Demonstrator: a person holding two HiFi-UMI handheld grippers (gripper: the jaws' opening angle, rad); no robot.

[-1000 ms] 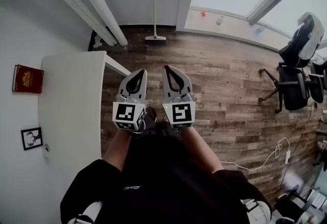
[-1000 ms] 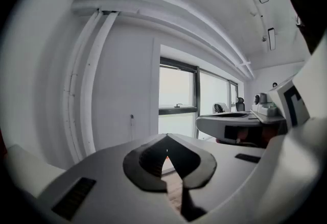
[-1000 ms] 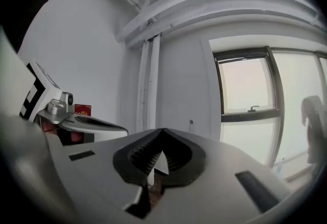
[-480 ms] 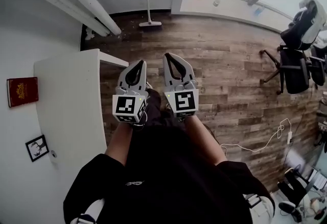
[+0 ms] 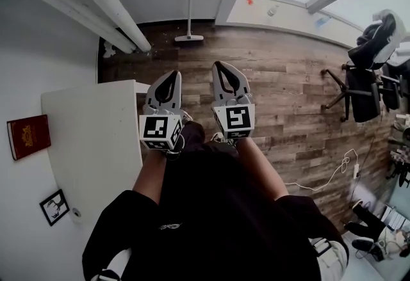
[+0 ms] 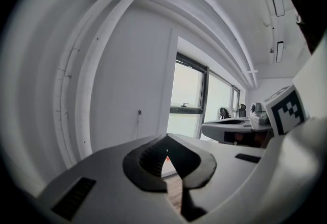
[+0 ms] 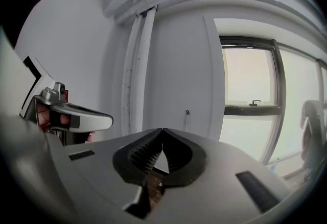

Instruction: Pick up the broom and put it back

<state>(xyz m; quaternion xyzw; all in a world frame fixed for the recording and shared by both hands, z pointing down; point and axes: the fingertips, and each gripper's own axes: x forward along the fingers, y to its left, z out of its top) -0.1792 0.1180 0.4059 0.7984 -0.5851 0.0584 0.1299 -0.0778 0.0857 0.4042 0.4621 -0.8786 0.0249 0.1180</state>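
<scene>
1. Wooden floor ran to a white wall at the far side of the room. The broom stood there upright against the wall, its head on the floor near the window's edge.
2. Both grippers were well apart from the broom, held side by side in front of the person. The left gripper and the right gripper each had their jaws together, with nothing between them.
3. A white bench lay just left of the left gripper, and an office chair stood well off to the right. A cable trailed on the floor behind that side.
4. The step in hand looked like the approach, with nothing yet grasped.
5. To do it well, one pair of jaws should probably open before it nears the handle. It should then come square to the handle around mid-height, so the pads close flat on it.
6. The second gripper could take the handle lower down to stop it swinging.
7. The path should stay clear of the bench corner.
</scene>
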